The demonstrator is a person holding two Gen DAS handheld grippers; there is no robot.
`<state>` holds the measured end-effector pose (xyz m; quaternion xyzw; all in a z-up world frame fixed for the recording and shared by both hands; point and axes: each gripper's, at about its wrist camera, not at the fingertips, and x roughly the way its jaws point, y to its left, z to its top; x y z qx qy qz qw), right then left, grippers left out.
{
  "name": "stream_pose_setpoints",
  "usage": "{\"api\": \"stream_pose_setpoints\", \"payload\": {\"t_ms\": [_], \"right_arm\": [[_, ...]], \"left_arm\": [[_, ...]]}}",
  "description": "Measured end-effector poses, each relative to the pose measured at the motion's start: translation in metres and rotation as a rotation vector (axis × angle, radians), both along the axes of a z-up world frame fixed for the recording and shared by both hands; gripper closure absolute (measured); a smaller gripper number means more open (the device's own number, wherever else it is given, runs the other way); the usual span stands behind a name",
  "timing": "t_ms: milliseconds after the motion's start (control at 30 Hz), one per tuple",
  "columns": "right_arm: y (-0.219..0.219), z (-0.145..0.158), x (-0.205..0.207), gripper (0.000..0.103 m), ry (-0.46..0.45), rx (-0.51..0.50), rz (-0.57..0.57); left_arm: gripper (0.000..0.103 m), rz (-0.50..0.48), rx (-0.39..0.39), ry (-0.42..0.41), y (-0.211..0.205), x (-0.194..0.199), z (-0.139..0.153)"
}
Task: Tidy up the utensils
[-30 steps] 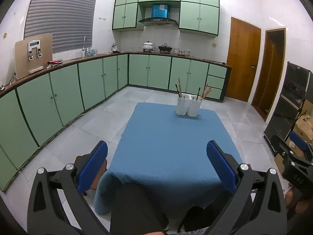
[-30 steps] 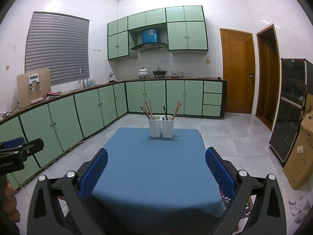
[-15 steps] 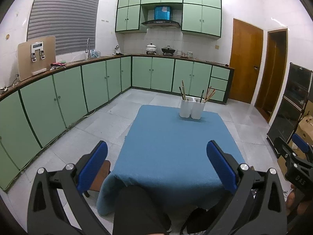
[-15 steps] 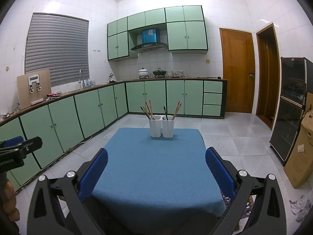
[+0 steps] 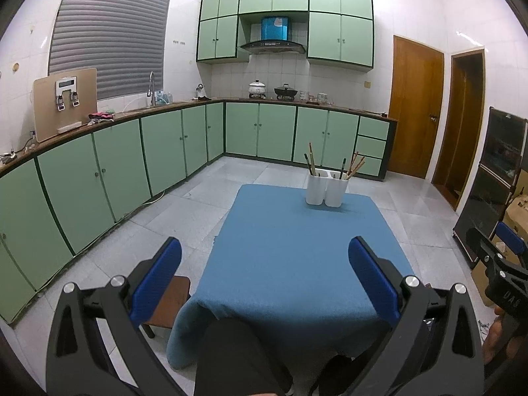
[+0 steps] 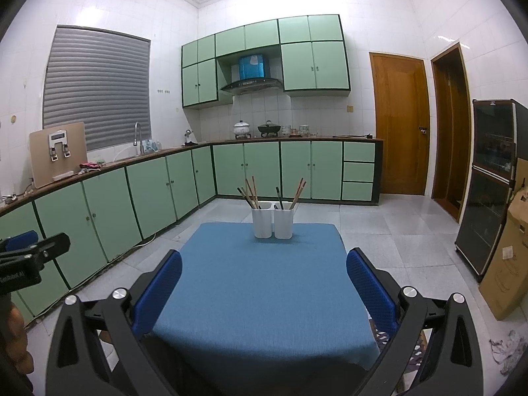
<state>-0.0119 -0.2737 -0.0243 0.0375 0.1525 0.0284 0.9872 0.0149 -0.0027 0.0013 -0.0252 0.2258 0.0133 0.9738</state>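
Two white holders touching, far table end, leaning utensils, probably chopsticks

White tiled walls, green cabinets, shuttered window, grey floor, perhaps tiled.

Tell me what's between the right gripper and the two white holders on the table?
Only bare blue tablecloth lies between the right gripper and the white holders, per the right wrist view.
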Motion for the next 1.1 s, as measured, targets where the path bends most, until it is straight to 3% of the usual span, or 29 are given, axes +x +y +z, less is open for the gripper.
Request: {"api": "stream_pose_setpoints", "payload": {"t_ms": [1100], "right_arm": [[-0.0060,-0.0005,-0.0031,0.005,-0.005,0.004,-0.008]], "left_arm": [[0.005,0.003,0.000,-0.010,-0.0049,-0.0045,0.0041]]}}
